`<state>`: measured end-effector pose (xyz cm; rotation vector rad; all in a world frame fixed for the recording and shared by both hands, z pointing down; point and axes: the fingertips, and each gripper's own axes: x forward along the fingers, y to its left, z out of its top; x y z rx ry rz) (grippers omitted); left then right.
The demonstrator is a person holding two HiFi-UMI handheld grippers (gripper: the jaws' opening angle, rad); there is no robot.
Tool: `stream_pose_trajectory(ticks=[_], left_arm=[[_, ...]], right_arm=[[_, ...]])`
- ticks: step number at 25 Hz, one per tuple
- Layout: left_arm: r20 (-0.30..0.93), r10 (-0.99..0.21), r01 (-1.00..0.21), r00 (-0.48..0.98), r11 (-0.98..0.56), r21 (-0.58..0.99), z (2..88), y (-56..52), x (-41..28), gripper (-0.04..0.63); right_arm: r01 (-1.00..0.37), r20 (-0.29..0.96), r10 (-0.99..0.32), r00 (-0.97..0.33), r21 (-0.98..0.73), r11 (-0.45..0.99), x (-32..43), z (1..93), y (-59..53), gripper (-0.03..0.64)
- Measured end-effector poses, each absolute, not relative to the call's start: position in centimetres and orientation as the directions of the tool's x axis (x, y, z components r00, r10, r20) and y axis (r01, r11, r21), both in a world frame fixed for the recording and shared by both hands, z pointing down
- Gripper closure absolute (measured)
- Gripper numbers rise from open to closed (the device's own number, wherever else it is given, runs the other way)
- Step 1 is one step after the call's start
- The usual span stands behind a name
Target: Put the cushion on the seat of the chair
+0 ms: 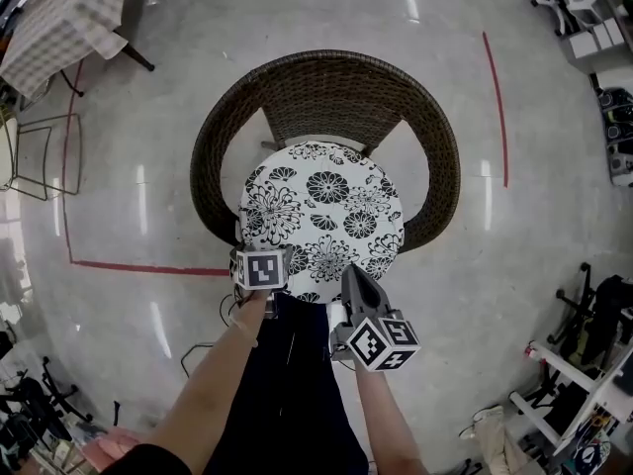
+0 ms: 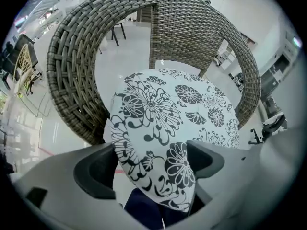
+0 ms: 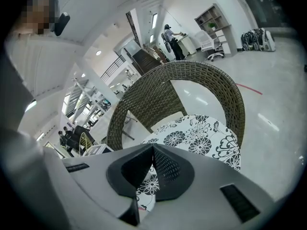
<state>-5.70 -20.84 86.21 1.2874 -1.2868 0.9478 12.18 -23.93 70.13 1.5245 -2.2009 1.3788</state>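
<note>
White-and-black cushion, near edge between wide-open jaws of left gripper, right gripper jaws closed, empty, beside it

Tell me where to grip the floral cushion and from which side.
Grip the cushion by its near rim, from the open front of the chair. Its wicker back and arms wrap the other sides, and that edge sticks out toward the person; the left gripper straddles it, jaws open.

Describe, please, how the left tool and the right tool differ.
The left tool stands open with the edge of the cushion between its jaws; the right tool is shut, empty. The left tool points steeply down, the right tool more level. Both face the chair.
</note>
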Motion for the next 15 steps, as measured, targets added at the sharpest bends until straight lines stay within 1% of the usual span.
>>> stream_pose_trajectory(ticks=[6,12,13,14,15], left_arm=[[0.963,-0.238,-0.978,0.127,0.131,0.162,83.3,-20.9,-6.1,0.135],[0.907,-0.369,-0.964,0.203,0.087,0.251,79.6,-22.8,-4.8,0.135],[0.887,-0.404,-0.959,0.221,0.076,0.274,78.6,-23.3,-4.4,0.153],[0.864,-0.442,-0.953,0.24,0.063,0.297,77.5,-23.8,-4.0,0.194],[0.84,-0.478,-0.948,0.257,0.046,0.316,76.4,-24.3,-3.6,0.209]], right_arm=[[-0.79,0.548,-0.673,-0.496,-0.607,0.088,11.7,69.5,-24.1,0.623],[-0.789,0.542,-0.68,-0.495,-0.608,0.089,11.9,68.9,-24.0,0.623],[-0.787,0.537,-0.683,-0.495,-0.61,0.091,12.0,68.7,-24.0,0.623],[-0.784,0.53,-0.687,-0.497,-0.613,0.094,12.0,68.4,-24.0,0.623],[-0.781,0.522,-0.692,-0.499,-0.618,0.097,12.0,68.1,-24.0,0.623]])
